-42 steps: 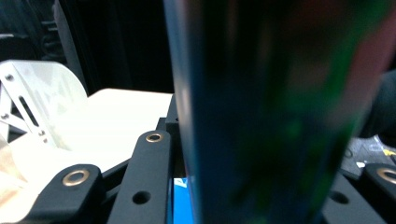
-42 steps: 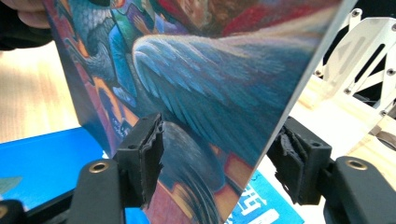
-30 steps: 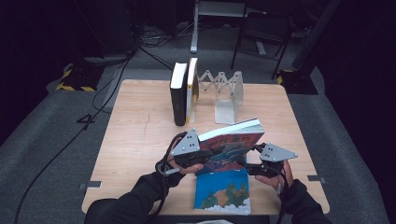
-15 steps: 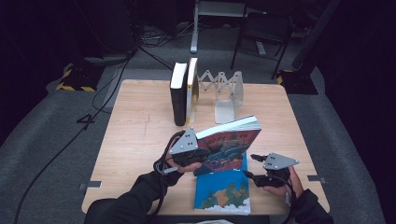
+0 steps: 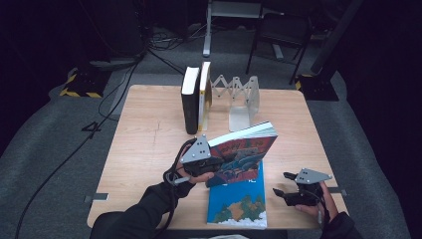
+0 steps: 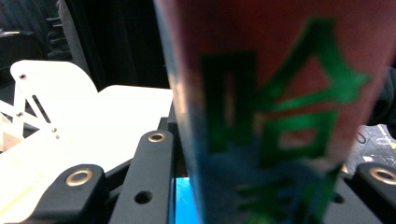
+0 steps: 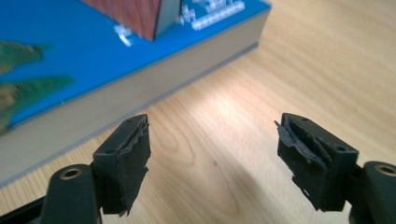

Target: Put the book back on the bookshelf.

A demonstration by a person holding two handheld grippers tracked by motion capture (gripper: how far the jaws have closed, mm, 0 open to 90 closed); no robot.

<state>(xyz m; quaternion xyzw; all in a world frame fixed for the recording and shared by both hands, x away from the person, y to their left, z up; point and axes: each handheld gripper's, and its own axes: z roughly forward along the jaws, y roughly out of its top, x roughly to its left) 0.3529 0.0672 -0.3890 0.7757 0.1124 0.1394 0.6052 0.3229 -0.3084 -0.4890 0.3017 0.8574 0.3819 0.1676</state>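
We have the red book (image 5: 242,152) clamped by one end in our left gripper (image 5: 211,164), tilted above the blue book (image 5: 238,201) at the table's (image 5: 149,144) near edge; the right gripper (image 5: 281,191), jaws just opened wide and empty, gives no support, so it could twist loose.

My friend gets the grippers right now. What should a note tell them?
Left gripper: shut on the red book, holding it tilted above the blue book.
Right gripper: jaws have just been opening, nothing between them, low over the table beside the blue book.
Done: two books stand upright by the white bookend.
Left: probably stand the red book with them, then the blue one.
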